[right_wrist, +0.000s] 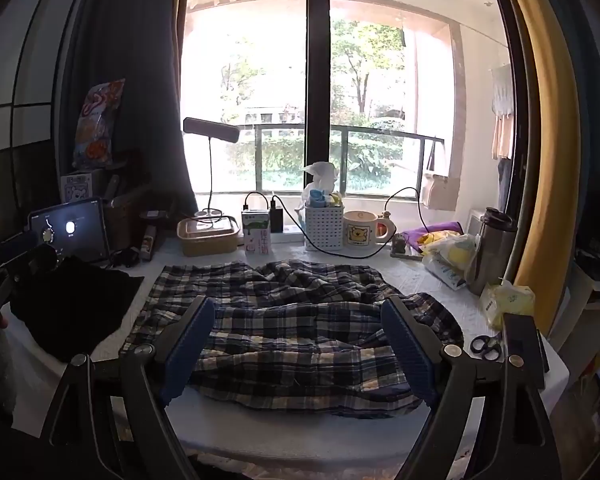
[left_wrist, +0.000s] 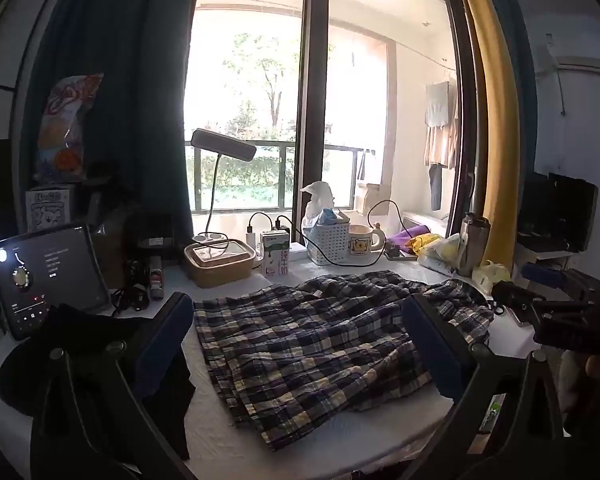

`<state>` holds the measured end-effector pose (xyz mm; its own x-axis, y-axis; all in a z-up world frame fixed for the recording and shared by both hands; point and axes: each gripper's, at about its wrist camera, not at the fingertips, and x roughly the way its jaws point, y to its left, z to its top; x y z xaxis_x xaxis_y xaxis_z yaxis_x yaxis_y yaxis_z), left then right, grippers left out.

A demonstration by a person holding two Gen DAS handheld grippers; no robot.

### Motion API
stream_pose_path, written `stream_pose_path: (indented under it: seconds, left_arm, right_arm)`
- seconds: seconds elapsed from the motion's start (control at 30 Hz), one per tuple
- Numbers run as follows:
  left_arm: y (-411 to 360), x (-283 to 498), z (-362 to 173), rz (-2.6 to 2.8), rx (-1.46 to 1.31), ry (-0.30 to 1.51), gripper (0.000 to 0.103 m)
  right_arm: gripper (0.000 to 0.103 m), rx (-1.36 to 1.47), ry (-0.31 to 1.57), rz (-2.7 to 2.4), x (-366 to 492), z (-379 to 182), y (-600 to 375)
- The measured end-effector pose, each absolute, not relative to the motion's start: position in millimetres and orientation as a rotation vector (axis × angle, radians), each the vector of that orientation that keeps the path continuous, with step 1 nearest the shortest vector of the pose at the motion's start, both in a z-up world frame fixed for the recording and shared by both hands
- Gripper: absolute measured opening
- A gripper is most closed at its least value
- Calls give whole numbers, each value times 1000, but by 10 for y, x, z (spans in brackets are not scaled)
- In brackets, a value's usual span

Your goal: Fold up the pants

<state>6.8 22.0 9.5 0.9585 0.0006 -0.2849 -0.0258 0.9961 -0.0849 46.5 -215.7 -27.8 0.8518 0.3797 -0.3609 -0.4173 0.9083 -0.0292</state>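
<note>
**Plaid pants rumpled on bench, both tools open and empty**

Pants lie spread across the middle of the white bench, plaid, wrinkled, bunched toward the far and right side. No clean fold visible yet; judging by that, the task is at its start.

Left tool hovers at the near edge over the pants, jaws spread wide, holding nothing. Right tool same: jaws wide apart, nothing between them, pants below and ahead.

Handling guess: thin woven cloth, light, floppy, no stiffness. It will sag and drag when lifted from 1 point, so 2 grips are better. Not fragile, not slippery on the textured cover.

Where to grab: the flat straight edge on the left side in the left wrist view, probably the waistband or a hem, cannot tell which. Pinch its 2 corners, 1 per tool.

Clutter to watch: black cloth touching the left of the pants, scissors near the right edge, mug and milk carton behind.
</note>
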Motion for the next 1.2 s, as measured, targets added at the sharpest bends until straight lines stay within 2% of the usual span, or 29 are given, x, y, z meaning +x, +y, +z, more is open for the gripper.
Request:
stream_pose_path:
  seconds: [0.07, 1.2]
  left_arm:
    - [8, -46, 68, 15, -62, 276, 103]
    - [-24, -77, 85, 11, -56, 264, 103]
  right_arm:
    - [87, -106, 357, 420, 471, -288, -2170]
    - [87, -96, 343, 416, 445, -277, -2209]
